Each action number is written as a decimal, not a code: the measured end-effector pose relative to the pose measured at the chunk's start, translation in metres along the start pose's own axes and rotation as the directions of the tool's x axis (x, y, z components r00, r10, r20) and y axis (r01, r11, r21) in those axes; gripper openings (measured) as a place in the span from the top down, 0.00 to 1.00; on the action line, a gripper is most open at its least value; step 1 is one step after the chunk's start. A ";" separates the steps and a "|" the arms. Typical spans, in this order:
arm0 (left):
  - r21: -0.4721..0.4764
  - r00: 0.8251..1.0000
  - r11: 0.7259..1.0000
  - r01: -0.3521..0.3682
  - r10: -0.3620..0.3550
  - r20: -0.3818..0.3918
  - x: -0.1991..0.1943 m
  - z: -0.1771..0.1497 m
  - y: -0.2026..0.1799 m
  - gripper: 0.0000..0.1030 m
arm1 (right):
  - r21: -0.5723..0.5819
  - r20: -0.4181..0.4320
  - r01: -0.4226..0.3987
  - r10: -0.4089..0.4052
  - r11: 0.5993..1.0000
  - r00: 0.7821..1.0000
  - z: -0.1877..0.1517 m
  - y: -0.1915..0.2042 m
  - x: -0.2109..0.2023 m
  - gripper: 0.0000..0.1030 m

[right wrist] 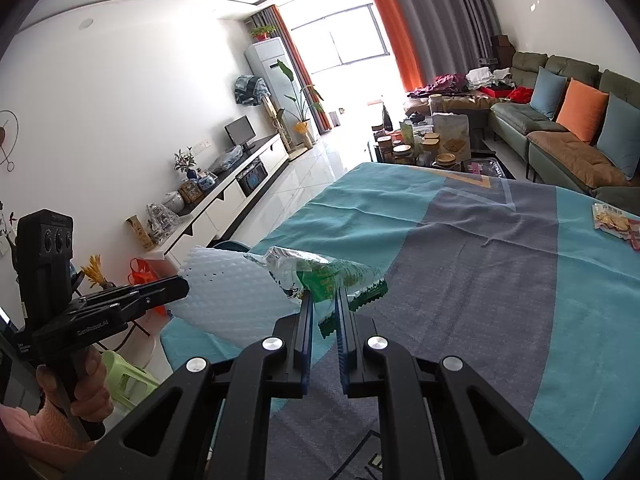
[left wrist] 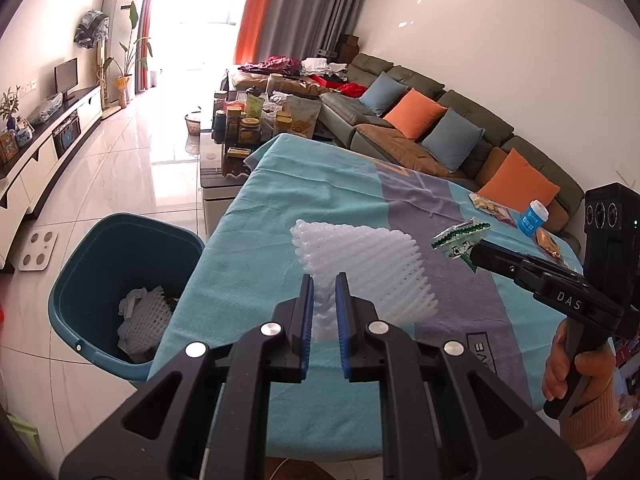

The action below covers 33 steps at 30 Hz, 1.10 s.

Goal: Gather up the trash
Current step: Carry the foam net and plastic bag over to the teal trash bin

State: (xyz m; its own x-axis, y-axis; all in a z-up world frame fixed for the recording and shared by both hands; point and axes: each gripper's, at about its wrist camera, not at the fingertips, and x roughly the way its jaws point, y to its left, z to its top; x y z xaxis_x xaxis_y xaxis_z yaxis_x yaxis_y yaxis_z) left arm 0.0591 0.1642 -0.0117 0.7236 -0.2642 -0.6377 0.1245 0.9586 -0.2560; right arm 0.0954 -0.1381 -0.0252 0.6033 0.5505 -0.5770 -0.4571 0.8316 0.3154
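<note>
Left wrist view: our left gripper (left wrist: 324,284) is clamped on a white foam net (left wrist: 368,264), held above the cloth-covered table (left wrist: 248,216). The blue bin (left wrist: 100,248) sits on the floor just beside the table's left edge, with another foam net and crumpled paper already inside. Our right gripper (left wrist: 474,254) comes in from the right, fingers pinched together on a green-and-white wrapper (left wrist: 460,238); its body reads "DAS". Far right of the table: a snack packet (left wrist: 490,206), a small blue-labelled tub (left wrist: 534,218), another wrapper behind it. The coffee table beyond is crowded with jars and bags.

Right wrist view: right gripper (right wrist: 325,300) is closed on the wrapper (right wrist: 320,276), lifted off the cloth. The left gripper (right wrist: 182,284) sits left of it, holding the foam net (right wrist: 228,292); the net touches or overlaps the wrapper, we can't tell which. Its body reads "GenRobot.AI". 1 snack packet (right wrist: 614,222) lies at the table's right edge.
</note>
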 end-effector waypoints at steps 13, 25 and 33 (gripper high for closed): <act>-0.022 1.000 0.999 -0.026 0.026 0.015 -0.010 0.000 0.011 0.89 | -0.020 -0.003 -0.012 0.012 1.000 1.000 -0.001 0.012 0.004 0.91; -0.043 0.999 0.998 -0.045 0.046 0.024 -0.018 -0.002 0.021 0.89 | -0.044 -0.004 -0.034 0.034 0.998 0.999 0.003 0.025 0.008 0.91; -0.060 0.997 0.996 -0.066 0.068 0.025 -0.023 -0.005 0.032 0.89 | -0.050 -0.012 -0.052 0.051 0.997 0.999 0.004 0.030 0.014 0.91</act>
State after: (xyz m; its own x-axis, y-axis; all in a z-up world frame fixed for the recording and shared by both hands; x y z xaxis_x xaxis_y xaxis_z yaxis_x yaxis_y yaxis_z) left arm 0.0431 0.2002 -0.0086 0.7470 -0.1957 -0.6353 0.0351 0.9660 -0.2563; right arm 0.0924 -0.1049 -0.0210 0.5713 0.5916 -0.5689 -0.5196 0.7973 0.3072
